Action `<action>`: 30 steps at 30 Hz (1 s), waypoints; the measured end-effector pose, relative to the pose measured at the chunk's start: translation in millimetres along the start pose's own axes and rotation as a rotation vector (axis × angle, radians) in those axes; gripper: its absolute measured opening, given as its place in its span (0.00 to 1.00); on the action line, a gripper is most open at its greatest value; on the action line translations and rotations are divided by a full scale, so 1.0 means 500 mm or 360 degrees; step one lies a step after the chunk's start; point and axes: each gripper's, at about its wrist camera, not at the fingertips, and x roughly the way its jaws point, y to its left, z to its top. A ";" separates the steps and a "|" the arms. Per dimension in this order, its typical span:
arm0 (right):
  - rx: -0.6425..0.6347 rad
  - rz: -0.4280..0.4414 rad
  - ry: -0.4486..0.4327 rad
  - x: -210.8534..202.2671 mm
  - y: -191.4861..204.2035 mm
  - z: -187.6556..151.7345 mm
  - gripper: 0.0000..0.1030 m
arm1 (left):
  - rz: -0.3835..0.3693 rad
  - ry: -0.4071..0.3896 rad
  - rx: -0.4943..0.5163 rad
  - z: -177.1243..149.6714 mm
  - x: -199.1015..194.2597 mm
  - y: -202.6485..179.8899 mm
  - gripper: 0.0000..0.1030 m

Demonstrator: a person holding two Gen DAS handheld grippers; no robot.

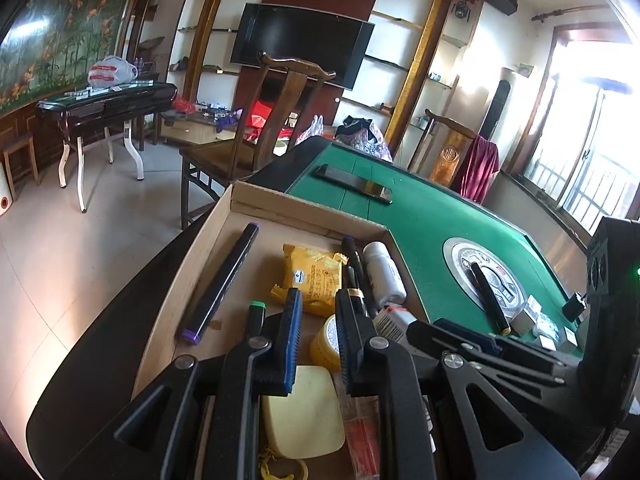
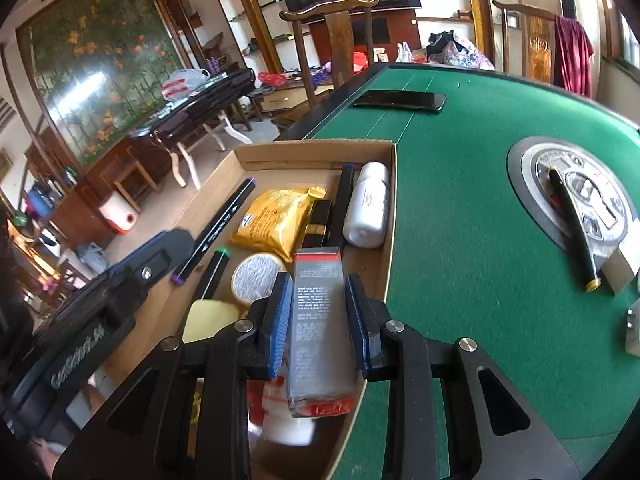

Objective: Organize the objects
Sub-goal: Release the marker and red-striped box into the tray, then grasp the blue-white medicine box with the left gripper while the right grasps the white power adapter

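An open cardboard tray (image 1: 304, 204) (image 2: 312, 148) sits on the left part of the green table. It holds a purple-ended black marker (image 1: 224, 280), a yellow packet (image 2: 276, 220), a white bottle (image 2: 368, 204), a round yellow tin (image 2: 256, 276), a green-capped marker (image 2: 214, 272) and a pale yellow pad (image 1: 304, 408). My right gripper (image 2: 318, 300) is shut on a grey carton with red ends (image 2: 316, 328), held lengthwise above the tray's near right side. My left gripper (image 1: 318, 320) hovers over the tray's near end, shut, with nothing between its pads.
On the green felt (image 2: 460, 240) lie a dark phone (image 2: 400, 101) at the far side and a black gold-tipped pen (image 2: 572, 228) across the round centre disc. Small boxes (image 1: 536, 320) sit at the right. A wooden chair (image 1: 260, 120) stands behind the table.
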 end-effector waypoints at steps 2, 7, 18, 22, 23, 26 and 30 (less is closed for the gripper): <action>-0.0025 -0.0018 0.0002 -0.005 -0.006 0.001 0.27 | -0.0005 0.0018 0.0004 -0.002 0.003 -0.001 0.16; 0.0078 0.0124 -0.0052 -0.042 -0.051 0.008 0.29 | -0.0005 0.0046 0.0000 -0.005 0.008 -0.008 0.16; 0.0440 -0.0039 -0.0198 -0.137 -0.268 -0.003 0.29 | -0.0068 0.0078 0.0127 -0.007 -0.009 -0.082 0.16; 0.0629 -0.0179 -0.0234 -0.180 -0.385 -0.022 0.29 | -0.0147 0.0158 0.0190 -0.009 -0.002 -0.138 0.16; 0.0676 -0.0197 -0.0233 -0.188 -0.411 -0.028 0.28 | -0.0191 0.0198 0.0206 -0.008 0.003 -0.159 0.16; 0.0807 -0.0181 -0.0209 -0.203 -0.481 -0.045 0.28 | -0.0339 0.0354 0.0218 -0.005 0.026 -0.211 0.16; 0.0864 -0.0207 -0.0205 -0.216 -0.532 -0.070 0.28 | -0.0442 0.0520 0.0257 -0.008 0.060 -0.284 0.16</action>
